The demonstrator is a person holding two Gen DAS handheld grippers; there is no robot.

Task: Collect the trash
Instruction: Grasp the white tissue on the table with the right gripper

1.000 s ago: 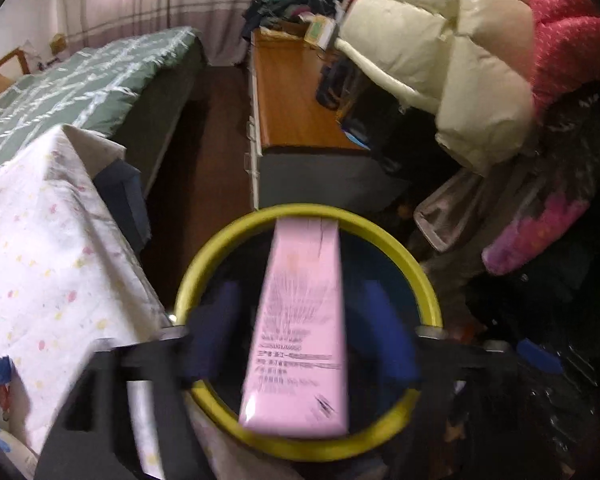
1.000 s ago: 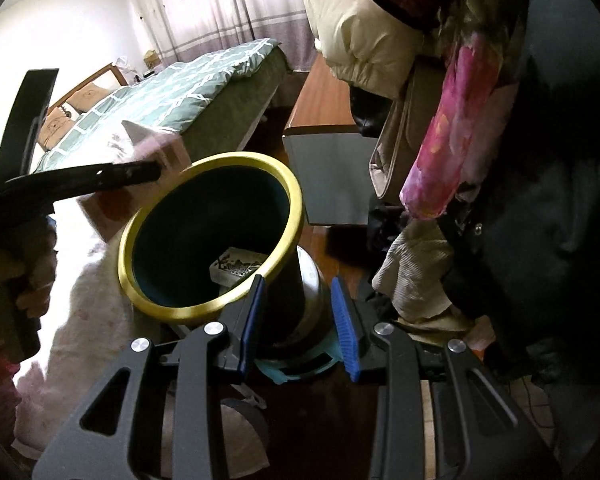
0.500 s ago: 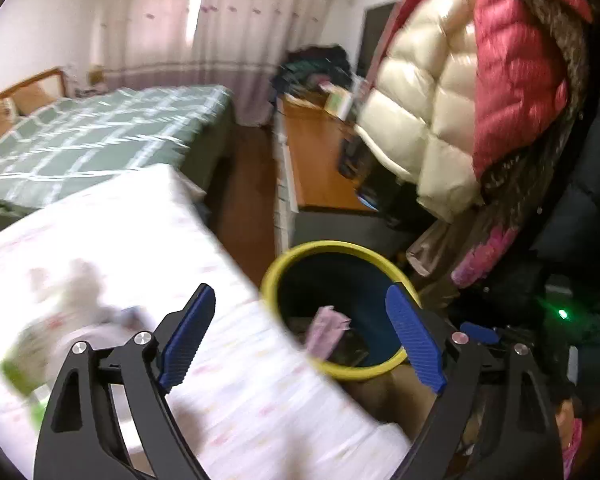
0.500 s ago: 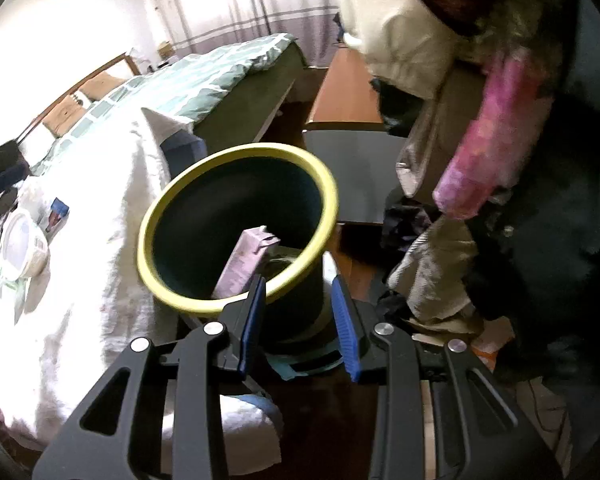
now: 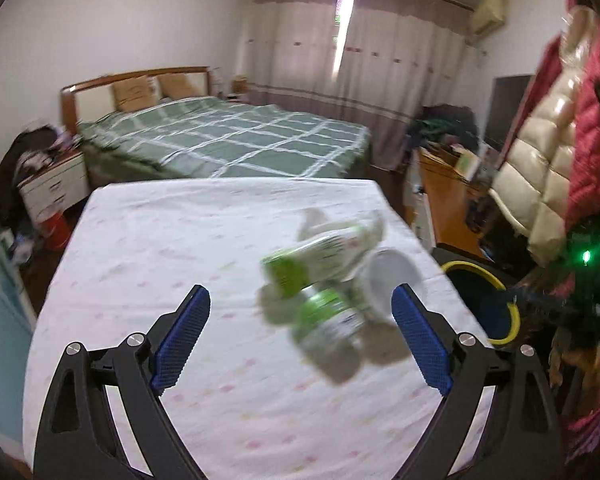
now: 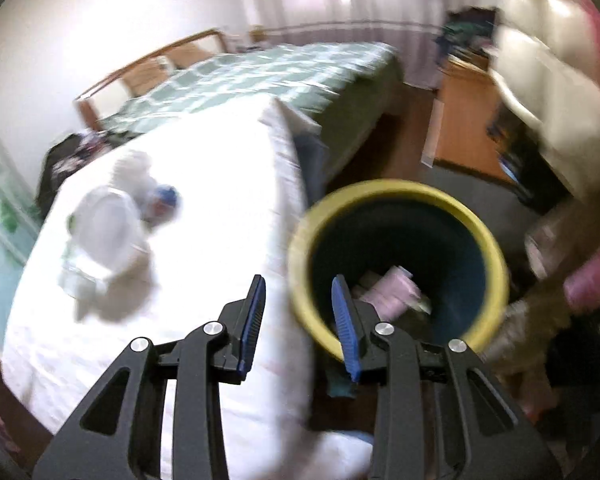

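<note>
My left gripper (image 5: 300, 296) hovers over the table's white dotted cloth (image 5: 172, 248). Its jaws are wide apart and still opening, with nothing pressed between the pads. Blurred trash lies just ahead of it: a green-and-white pouch (image 5: 324, 256), a green-labelled bottle (image 5: 328, 320) and a white cup (image 5: 388, 280). The yellow-rimmed bin (image 5: 470, 269) stands off the table's right edge. In the right wrist view the bin (image 6: 400, 188) holds a pink box (image 6: 396, 288). My right gripper (image 6: 299, 280) hangs over the gap between cloth and bin, jaws partly apart and empty.
A bed with a green checked cover (image 5: 228, 140) lies beyond the table. A low wooden cabinet (image 5: 444, 196) and hanging padded jackets (image 5: 548, 160) crowd the right side by the bin. A nightstand (image 5: 52, 188) and a red bucket (image 5: 56, 224) stand at the left.
The pink box left my left gripper and dropped into the bin. That gripper then swung left over the table with its jaws spreading. My right gripper rose and shifted left from the bin's side.
</note>
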